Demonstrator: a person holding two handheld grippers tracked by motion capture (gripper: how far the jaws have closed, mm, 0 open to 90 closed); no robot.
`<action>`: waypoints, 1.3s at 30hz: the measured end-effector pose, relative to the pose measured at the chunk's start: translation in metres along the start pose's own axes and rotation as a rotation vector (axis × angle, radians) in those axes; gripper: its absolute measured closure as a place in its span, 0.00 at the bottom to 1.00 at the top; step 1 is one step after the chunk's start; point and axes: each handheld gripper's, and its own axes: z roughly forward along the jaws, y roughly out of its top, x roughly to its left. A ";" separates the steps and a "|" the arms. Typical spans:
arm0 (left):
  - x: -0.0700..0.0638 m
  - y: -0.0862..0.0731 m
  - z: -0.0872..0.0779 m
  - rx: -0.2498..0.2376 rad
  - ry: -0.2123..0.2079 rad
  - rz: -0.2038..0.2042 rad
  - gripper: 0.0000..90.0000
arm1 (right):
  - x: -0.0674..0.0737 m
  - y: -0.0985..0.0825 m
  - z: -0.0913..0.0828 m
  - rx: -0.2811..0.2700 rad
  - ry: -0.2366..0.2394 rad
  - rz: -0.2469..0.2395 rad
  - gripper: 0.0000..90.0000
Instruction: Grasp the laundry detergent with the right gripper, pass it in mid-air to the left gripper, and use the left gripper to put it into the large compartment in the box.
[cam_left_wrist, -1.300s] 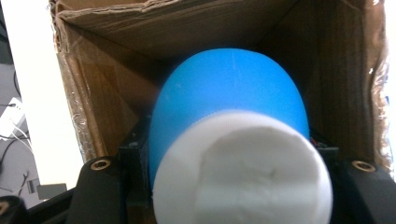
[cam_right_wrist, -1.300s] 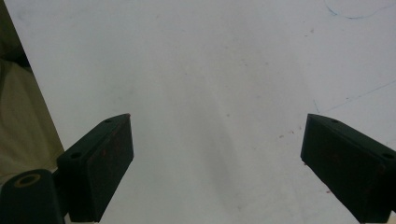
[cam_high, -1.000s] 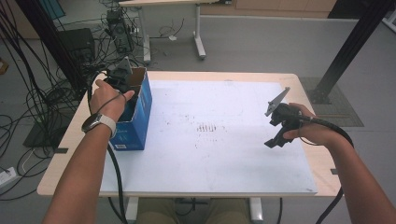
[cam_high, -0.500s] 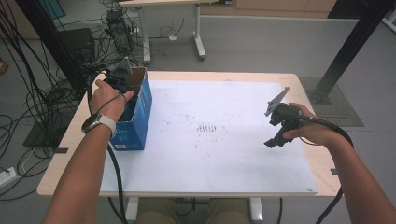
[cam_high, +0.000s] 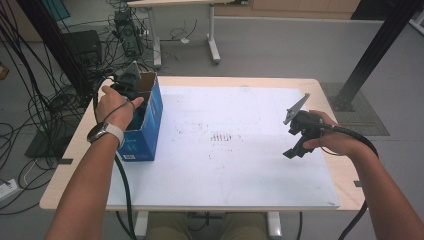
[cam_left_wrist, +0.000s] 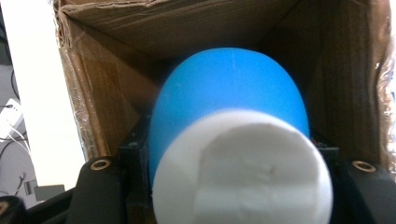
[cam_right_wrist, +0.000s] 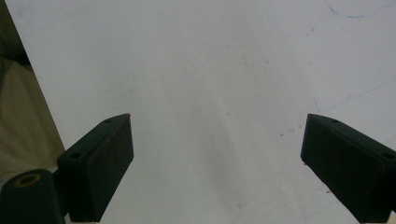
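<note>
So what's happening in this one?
A person at a table works with a hand-held gripper in each hand. The left hand-held gripper is down in the open top of a blue cardboard box at the table's left side, its jaws closed on a blue object with a white end inside the box. The right hand-held gripper hangs over the white table surface with its jaws open and nothing between them.

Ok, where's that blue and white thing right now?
It sits clamped in the left gripper, inside the open cardboard box at the table's far left in the high view; the left gripper view shows the blue and white thing between brown walls.
</note>
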 end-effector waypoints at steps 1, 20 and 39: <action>0.000 0.000 0.000 0.000 0.001 0.001 0.41 | 0.000 0.000 0.000 -0.001 -0.001 0.001 0.10; 0.000 -0.002 0.000 -0.012 0.001 0.002 0.41 | 0.000 0.003 0.000 -0.003 -0.002 -0.003 0.10; 0.000 -0.003 0.000 -0.015 0.000 0.000 0.41 | 0.001 0.001 0.002 -0.003 0.003 0.001 0.10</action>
